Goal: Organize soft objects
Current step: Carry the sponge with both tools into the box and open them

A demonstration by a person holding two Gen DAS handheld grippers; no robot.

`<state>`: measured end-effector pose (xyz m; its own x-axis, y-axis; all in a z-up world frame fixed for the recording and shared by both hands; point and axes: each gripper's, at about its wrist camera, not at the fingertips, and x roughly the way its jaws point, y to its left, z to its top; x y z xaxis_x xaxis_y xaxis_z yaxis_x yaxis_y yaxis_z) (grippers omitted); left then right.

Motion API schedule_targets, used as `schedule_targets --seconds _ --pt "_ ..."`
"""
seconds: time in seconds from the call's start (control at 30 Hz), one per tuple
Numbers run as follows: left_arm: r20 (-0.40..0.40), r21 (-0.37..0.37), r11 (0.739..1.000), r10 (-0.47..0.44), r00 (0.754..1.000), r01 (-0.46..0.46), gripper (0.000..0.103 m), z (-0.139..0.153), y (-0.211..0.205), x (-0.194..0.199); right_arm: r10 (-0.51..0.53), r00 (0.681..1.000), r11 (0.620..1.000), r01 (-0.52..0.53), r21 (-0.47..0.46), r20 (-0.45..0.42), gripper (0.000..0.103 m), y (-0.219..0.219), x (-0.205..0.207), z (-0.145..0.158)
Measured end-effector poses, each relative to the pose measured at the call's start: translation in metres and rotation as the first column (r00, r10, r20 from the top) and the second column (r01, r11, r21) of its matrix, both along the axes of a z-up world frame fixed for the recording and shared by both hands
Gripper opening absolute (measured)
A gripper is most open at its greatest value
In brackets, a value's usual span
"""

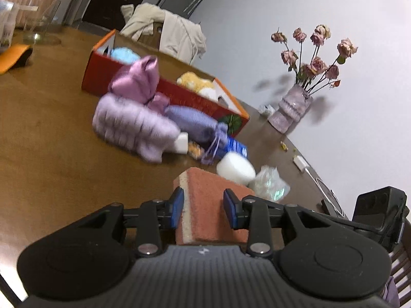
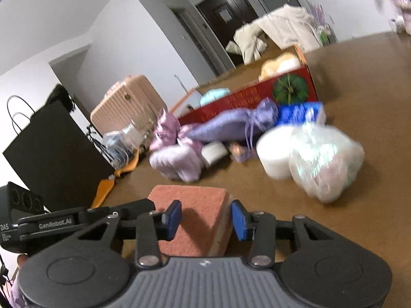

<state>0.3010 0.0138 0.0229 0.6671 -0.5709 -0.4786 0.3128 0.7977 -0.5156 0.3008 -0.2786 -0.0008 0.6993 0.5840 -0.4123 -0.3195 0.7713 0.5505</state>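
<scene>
A salmon-topped sponge point(image 1: 205, 205) with a yellow side sits tilted between the blue pads of my left gripper point(image 1: 204, 209), which is shut on it. In the right wrist view the same sponge point(image 2: 195, 205) lies between the pads of my right gripper point(image 2: 205, 219), also pressing on it. A red box point(image 1: 179, 95) on the wooden table point(image 1: 51, 141) holds a light blue fluffy thing point(image 1: 125, 55) and a yellow plush point(image 1: 195, 80). In front of the box lie a lilac fuzzy item point(image 1: 133, 125), a lavender drawstring pouch point(image 1: 195, 123), a white foam round point(image 1: 235, 170) and a shiny plastic bag point(image 1: 269, 182).
A vase of dried roses point(image 1: 290, 113) stands by the wall at the table's far right, with a white charger cable point(image 1: 300, 163) nearby. A glass vessel point(image 1: 41, 25) and an orange item point(image 1: 12, 56) sit at the far left. A black bag point(image 2: 51, 154) and a suitcase point(image 2: 125, 102) stand beyond the table.
</scene>
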Motion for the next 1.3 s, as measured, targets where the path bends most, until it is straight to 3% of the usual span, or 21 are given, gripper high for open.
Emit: schedule_targets --seconds 0.1,0.2,0.33,0.43,0.53,0.63,0.77,0.9,1.0,1.07,1.13,1.3 --pt "0.083 0.014 1.0 -0.006 0.997 0.005 0.034 0.026 -0.005 0.014 -0.002 0.998 1.0 0.002 0.001 0.066 0.042 -0.003 0.011 0.025" --pt "0.128 -0.026 1.0 -0.003 0.992 0.007 0.034 0.051 -0.004 0.046 0.013 0.989 1.0 -0.009 -0.022 0.149 0.042 -0.008 0.04 0.058" --pt "0.127 -0.035 0.998 0.047 0.991 -0.043 0.034 0.08 -0.005 0.117 0.037 0.989 0.999 -0.034 -0.024 0.14 0.041 -0.011 0.108 0.091" --pt "0.074 -0.015 0.998 0.066 0.995 -0.065 0.034 0.09 -0.008 0.182 0.048 0.991 0.999 -0.045 -0.029 0.123 0.041 -0.011 0.168 0.107" --pt "-0.014 0.013 0.996 0.094 0.995 -0.094 0.034 0.087 -0.013 0.253 0.034 0.999 0.999 -0.034 -0.001 0.024 0.041 -0.009 0.245 0.109" --pt "-0.127 0.045 0.992 0.125 0.984 -0.12 0.034 0.073 -0.018 0.322 0.004 0.997 1.0 -0.006 -0.03 -0.075 0.041 0.0 0.316 0.099" --pt "-0.177 0.132 0.983 0.153 0.972 -0.13 0.034 0.048 -0.026 0.373 -0.031 0.987 0.996 0.016 -0.089 -0.16 0.041 0.015 0.379 0.071" --pt "-0.225 0.23 0.963 0.192 0.955 -0.139 0.034 0.022 -0.033 0.396 -0.058 0.981 0.986 0.026 -0.167 -0.185 0.041 0.035 0.411 0.049" --pt "-0.245 0.235 0.961 0.202 0.948 -0.144 0.037 0.012 -0.031 0.399 -0.08 0.983 0.969 0.038 -0.245 -0.164 0.037 0.048 0.417 0.042" --pt "-0.228 0.239 0.96 0.202 0.952 -0.146 0.04 0.018 -0.03 0.393 -0.083 0.987 0.964 0.044 -0.262 -0.141 0.04 0.051 0.414 0.042" --pt "-0.185 0.257 0.955 0.199 0.962 -0.148 0.046 0.029 -0.03 0.38 -0.078 0.987 0.967 0.041 -0.253 -0.14 0.051 0.049 0.409 0.048" --pt "-0.075 0.268 0.953 0.163 0.984 -0.137 0.055 0.074 -0.023 0.331 -0.065 0.996 0.982 0.051 -0.184 -0.069 0.06 0.023 0.371 0.094"
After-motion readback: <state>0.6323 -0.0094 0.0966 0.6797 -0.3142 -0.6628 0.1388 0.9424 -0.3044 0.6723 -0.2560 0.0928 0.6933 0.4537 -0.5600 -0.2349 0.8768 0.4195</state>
